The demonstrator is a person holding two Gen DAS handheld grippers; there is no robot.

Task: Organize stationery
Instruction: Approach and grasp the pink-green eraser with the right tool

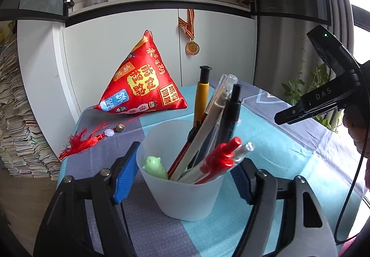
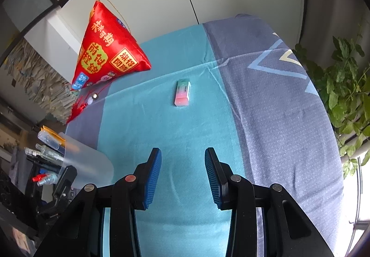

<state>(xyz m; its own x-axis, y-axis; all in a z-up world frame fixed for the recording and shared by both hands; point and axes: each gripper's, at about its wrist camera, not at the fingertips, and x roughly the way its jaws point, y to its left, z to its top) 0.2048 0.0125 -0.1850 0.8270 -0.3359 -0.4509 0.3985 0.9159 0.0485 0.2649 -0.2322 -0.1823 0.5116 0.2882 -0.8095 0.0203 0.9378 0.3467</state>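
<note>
A frosted plastic cup [image 1: 185,197] stands on the cloth-covered table and holds several pens [image 1: 222,118] and a small green figure [image 1: 153,164]. My left gripper [image 1: 185,160] is shut on the cup, one blue pad against each side. An eraser [image 2: 182,93] in a pink and green sleeve lies alone on the teal part of the cloth [image 2: 161,130]. My right gripper [image 2: 182,150] hovers open above the cloth, short of the eraser, with nothing between its fingers. The cup [image 2: 90,160] also shows at the left edge of the right wrist view.
A red satin pouch [image 1: 138,86] with a tassel [image 1: 85,141] sits at the table's far left, against white cupboard doors with a medal [image 1: 192,47]. Potted plants [image 2: 346,86] stand past the right edge. Stacked books fill the shelves above.
</note>
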